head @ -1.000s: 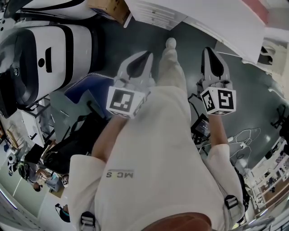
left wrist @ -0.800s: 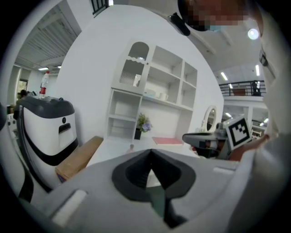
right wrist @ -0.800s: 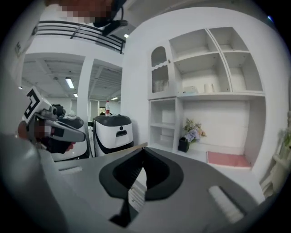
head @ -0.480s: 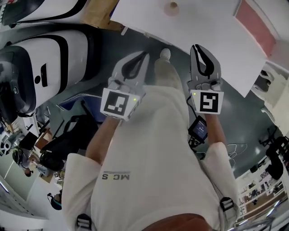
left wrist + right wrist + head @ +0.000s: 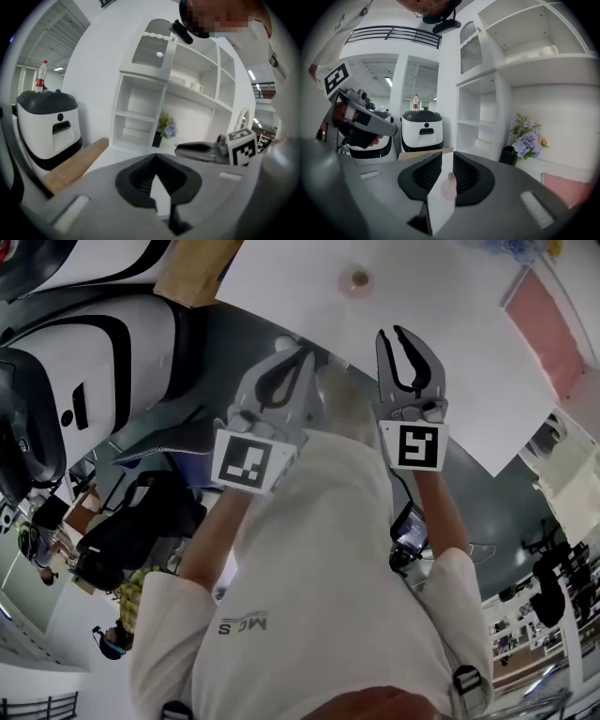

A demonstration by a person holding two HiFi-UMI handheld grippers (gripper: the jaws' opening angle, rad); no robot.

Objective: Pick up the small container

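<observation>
The small container (image 5: pixel 356 280), a round pinkish pot, stands alone on the white table (image 5: pixel 450 343) at the top of the head view. My right gripper (image 5: pixel 392 334) reaches over the table's near edge, well short of the pot, and its jaws are opening with nothing between them. In the right gripper view the container (image 5: pixel 449 185) shows far off through the gap of that gripper (image 5: pixel 447 157). My left gripper (image 5: pixel 305 352) hovers at the table's edge, tips together and empty; in its own view the left gripper (image 5: pixel 155 155) points toward the table.
A pink mat (image 5: pixel 548 320) lies on the table's right part. A white and black machine (image 5: pixel 84 362) and a wooden board (image 5: pixel 192 268) stand at the left. White shelves with a flower pot (image 5: pixel 528 136) rise behind the table. The person's light trousers fill the lower head view.
The table and container have come into the head view and drawn closer. Both grippers have moved forward to the table's edge. The right jaws have parted from shut.
</observation>
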